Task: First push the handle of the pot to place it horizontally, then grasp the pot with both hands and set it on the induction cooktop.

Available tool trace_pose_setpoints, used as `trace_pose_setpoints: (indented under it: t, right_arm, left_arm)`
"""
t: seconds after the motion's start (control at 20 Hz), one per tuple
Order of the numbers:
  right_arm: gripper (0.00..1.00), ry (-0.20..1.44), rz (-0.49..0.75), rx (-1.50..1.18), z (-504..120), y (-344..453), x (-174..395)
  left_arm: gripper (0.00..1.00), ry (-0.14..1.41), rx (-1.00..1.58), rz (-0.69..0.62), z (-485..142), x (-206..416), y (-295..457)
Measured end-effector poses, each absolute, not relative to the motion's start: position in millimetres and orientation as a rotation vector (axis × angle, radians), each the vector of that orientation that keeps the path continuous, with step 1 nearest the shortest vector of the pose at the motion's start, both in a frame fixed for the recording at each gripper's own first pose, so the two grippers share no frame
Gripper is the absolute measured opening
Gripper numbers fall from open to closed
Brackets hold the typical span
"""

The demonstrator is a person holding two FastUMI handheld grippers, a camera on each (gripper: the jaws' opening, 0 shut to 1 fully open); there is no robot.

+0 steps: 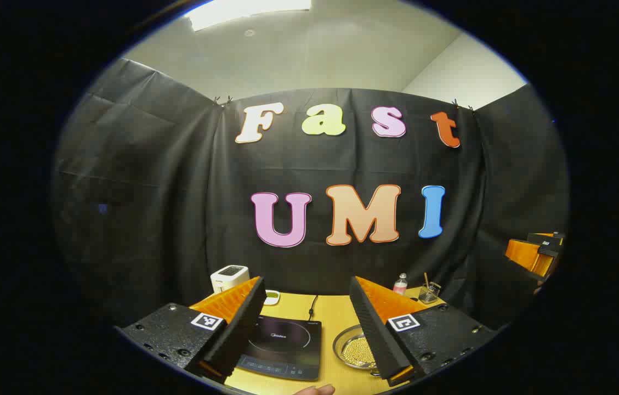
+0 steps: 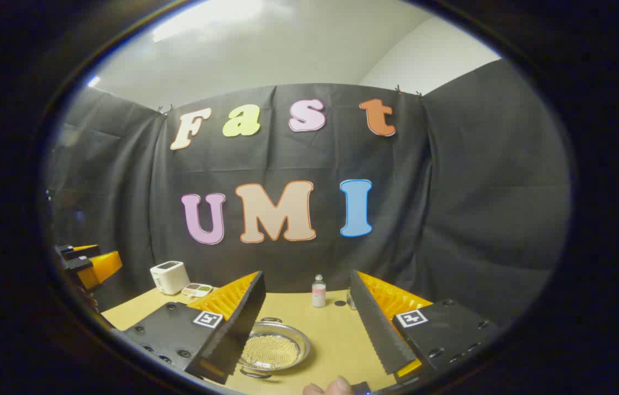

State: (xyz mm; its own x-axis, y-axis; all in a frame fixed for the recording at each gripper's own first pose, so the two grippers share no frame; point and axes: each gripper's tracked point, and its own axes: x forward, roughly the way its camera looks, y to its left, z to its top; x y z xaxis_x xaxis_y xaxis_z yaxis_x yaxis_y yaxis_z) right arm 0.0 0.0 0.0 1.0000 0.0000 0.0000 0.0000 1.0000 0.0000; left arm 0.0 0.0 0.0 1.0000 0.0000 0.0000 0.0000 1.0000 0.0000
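1. Fingers of the left gripper point(image 1: 305, 323) stand wide apart at the bottom of the left gripper view, with nothing between them, raised above the table point(image 1: 334, 307).
2. Between those fingers lies the induction cooktop point(image 1: 282, 345), flat on the table, with its cord point(image 1: 312, 307) running back toward the wall.
3. Just right of the cooktop sits the pot point(image 1: 354, 346), a shallow metal vessel holding small pale beads; the left gripper's right finger covers part of it.
4. Fingers of the right gripper point(image 2: 307, 321) are likewise spread apart and hold nothing, raised above the table point(image 2: 336, 334).
5. In the right gripper view the pot point(image 2: 273, 346) rests on the table just inside the gripper's left finger. One loop handle point(image 2: 271, 319) shows at its far rim and another at its near rim.
6. At the table's back edge stand a white toaster point(image 1: 228, 277), a small dish point(image 1: 272, 297), a bottle point(image 1: 400, 284) and a wire holder point(image 1: 429, 292).
7. The right gripper view shows the toaster point(image 2: 169, 276), the dish point(image 2: 196, 288) and the bottle point(image 2: 318, 291) along the same edge.
8. A fingertip point(image 1: 314, 390) of the person shows at the bottom edge of the left gripper view, and part of a hand point(image 2: 328, 387) at the bottom edge of the right gripper view.
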Motion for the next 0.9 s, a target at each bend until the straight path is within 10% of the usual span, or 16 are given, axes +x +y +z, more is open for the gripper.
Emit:
trace_pose_setpoints:
  t: [0.9]
  right_arm:
    - [0.97, 0.008, 0.019, -0.001, -2.4, 10.7, 2.6]
  left_arm:
    - [0.94, -0.005, 0.024, 0.03, 1.4, -8.6, 16.4]
